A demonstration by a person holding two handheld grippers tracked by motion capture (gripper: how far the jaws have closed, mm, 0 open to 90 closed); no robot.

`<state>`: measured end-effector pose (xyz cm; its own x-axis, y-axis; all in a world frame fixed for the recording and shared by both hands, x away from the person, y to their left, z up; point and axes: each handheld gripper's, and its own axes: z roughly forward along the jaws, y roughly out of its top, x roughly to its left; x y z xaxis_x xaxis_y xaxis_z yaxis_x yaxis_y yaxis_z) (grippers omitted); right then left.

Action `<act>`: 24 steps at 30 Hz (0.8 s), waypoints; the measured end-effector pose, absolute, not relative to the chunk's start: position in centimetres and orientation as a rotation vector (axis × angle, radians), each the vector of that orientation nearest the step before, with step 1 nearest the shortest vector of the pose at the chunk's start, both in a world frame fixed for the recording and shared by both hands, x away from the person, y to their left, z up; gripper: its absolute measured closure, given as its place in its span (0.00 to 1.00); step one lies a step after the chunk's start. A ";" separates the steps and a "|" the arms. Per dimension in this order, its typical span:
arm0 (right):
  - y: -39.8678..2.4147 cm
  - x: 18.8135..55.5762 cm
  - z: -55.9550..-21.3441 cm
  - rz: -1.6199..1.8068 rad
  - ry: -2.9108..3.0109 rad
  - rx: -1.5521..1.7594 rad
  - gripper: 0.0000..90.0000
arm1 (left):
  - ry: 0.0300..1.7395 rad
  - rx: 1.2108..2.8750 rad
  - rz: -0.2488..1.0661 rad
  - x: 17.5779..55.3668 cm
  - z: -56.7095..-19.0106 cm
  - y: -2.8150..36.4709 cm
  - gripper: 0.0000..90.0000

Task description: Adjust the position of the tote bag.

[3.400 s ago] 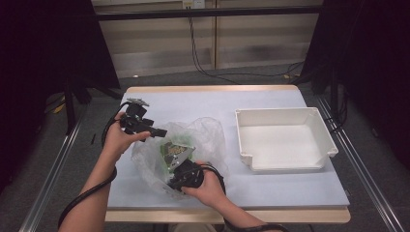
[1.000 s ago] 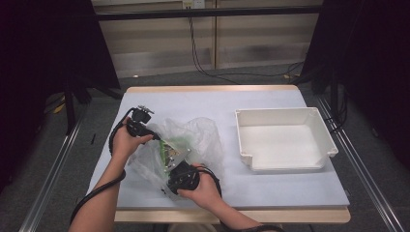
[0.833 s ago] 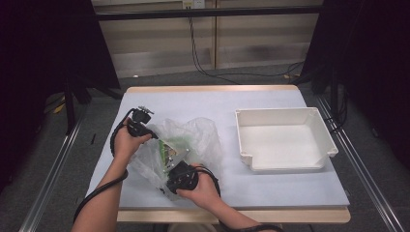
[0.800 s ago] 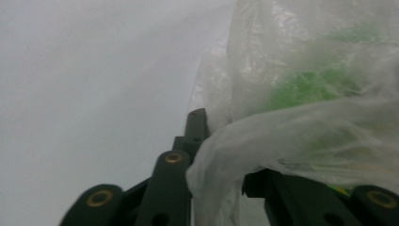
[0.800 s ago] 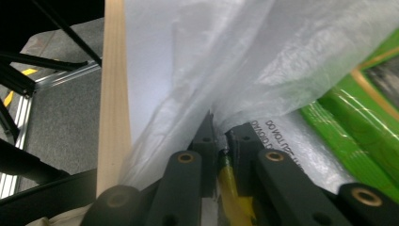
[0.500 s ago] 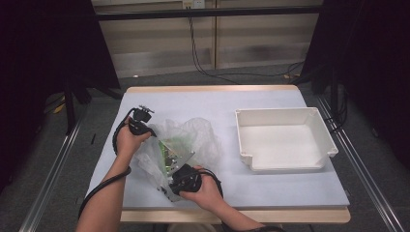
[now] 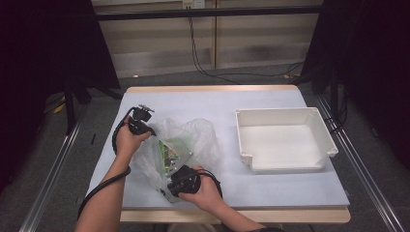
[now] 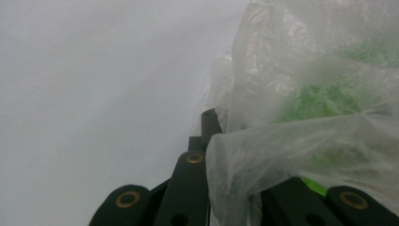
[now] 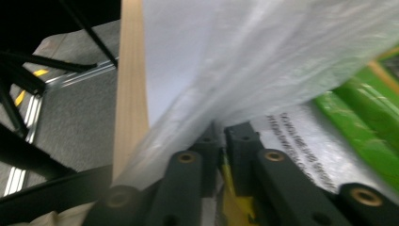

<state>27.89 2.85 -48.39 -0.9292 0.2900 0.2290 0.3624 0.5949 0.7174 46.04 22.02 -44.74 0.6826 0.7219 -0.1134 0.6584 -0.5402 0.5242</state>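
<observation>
A crumpled clear plastic bag (image 7: 196,137) lies on the table with a green packet (image 7: 169,152) inside it. My left gripper (image 7: 151,131) is at the bag's far left edge, shut on the film. In the left gripper view the bag (image 8: 306,70) drapes over the closed jaws of that gripper (image 8: 220,126), and the green packet (image 8: 324,96) shows through it. My right gripper (image 7: 170,187) is at the bag's near edge. Its jaws (image 9: 221,134) have just been opening slightly but stand close together on the film (image 9: 263,61), beside the green packet (image 9: 371,122).
An empty white tray (image 7: 285,166) stands on the right side of the table (image 7: 203,104). The table's wooden front edge (image 9: 131,94) runs close by the right gripper. Dark floor and metal rails (image 7: 53,164) flank the table.
The left gripper has moved in to the bag's far left edge and closed on the film. The right hand has stayed at the bag's near edge.
</observation>
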 end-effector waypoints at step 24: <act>0.3 29.9 -46.6 -1.201 -2.807 -0.728 0.69 | 1.037 2.332 0.143 45.4 -43.6 22.5 0.99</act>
